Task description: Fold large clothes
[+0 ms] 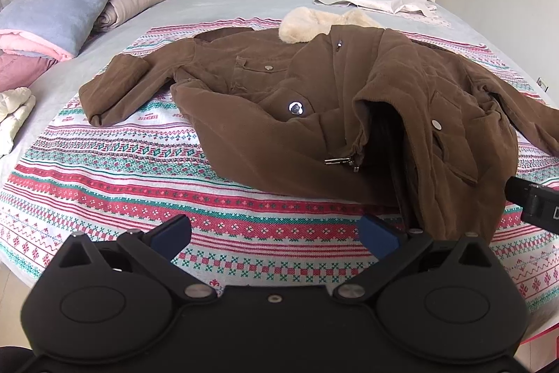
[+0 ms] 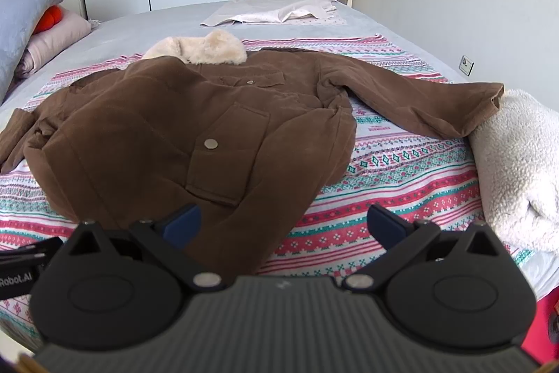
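A large brown jacket [image 1: 279,114] with a cream fur collar [image 1: 307,23] lies face up on a patterned blanket [image 1: 139,170] on the bed, sleeves spread. Its front is partly open near the hem, showing dark lining [image 1: 384,142] and a zipper pull. My left gripper [image 1: 276,233] is open and empty, just short of the hem. In the right wrist view the jacket [image 2: 167,135] fills the middle, with its collar [image 2: 202,49] at the far end and one sleeve [image 2: 436,103] stretched right. My right gripper [image 2: 283,226] is open and empty, over the hem's near right corner.
Folded grey and pink bedding [image 1: 63,6] is piled at the far left. A white cloth [image 1: 377,0] lies at the far end of the bed. A white fleece bundle [image 2: 517,163] sits at the right edge. A cream puffy item [image 1: 14,114] lies at the left.
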{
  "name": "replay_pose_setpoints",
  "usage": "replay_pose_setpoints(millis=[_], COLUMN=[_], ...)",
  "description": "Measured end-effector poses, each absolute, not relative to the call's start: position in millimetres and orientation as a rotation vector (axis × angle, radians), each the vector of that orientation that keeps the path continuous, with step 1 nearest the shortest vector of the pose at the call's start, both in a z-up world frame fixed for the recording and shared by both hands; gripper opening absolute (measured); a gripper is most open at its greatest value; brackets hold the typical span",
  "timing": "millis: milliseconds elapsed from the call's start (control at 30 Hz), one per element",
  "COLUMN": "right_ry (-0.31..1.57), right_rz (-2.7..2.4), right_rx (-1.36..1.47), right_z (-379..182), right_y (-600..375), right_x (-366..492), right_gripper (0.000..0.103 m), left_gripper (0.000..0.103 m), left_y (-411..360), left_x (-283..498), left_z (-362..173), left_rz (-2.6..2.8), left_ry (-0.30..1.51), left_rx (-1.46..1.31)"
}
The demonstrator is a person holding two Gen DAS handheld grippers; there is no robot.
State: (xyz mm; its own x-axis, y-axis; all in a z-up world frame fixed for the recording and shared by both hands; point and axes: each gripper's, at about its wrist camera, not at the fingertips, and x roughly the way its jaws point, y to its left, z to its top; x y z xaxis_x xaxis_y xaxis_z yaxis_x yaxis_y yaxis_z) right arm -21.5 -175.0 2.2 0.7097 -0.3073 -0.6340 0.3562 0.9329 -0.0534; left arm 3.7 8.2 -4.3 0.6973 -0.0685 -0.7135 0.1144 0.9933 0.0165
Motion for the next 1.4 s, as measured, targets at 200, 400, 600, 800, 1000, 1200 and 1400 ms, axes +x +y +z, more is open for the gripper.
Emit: replay_pose_setpoints(millis=[200, 400, 600, 800, 1000, 1200, 1400], right_ry=[0.691, 0.691, 0.692, 0.692, 0.693, 0.692, 0.677], right_rz=[-0.367, -0.367, -0.367, -0.367, -0.368, -0.366, -0.359], right_rx=[0.074, 0.074, 0.074, 0.074, 0.073, 0.072, 0.077], right_z=[2, 2, 2, 2, 1, 1, 2], right_y=[-175, -174, -174, -174, -174, -175, -178], right_x=[-21, -21, -21, -21, -21, -21, -22], right_gripper=[0.103, 0.103, 0.103, 0.103, 0.103, 0.103, 0.103], left_gripper=[0.103, 0.103, 0.103, 0.103, 0.103, 0.103, 0.103], left_y=[9, 9, 9, 9, 11, 13, 23], left_x=[4, 4, 4, 4, 5, 6, 10], left_z=[-4, -4, -4, -5, -5, -4, -1], left_rz=[-0.105, -0.109, -0.109, -0.11, -0.108, -0.103, -0.079], left_ry=[0.795, 0.796, 0.797, 0.8, 0.801, 0.802, 0.779], left_rx=[0.058, 0.056, 0.054, 0.053, 0.045, 0.036, -0.006])
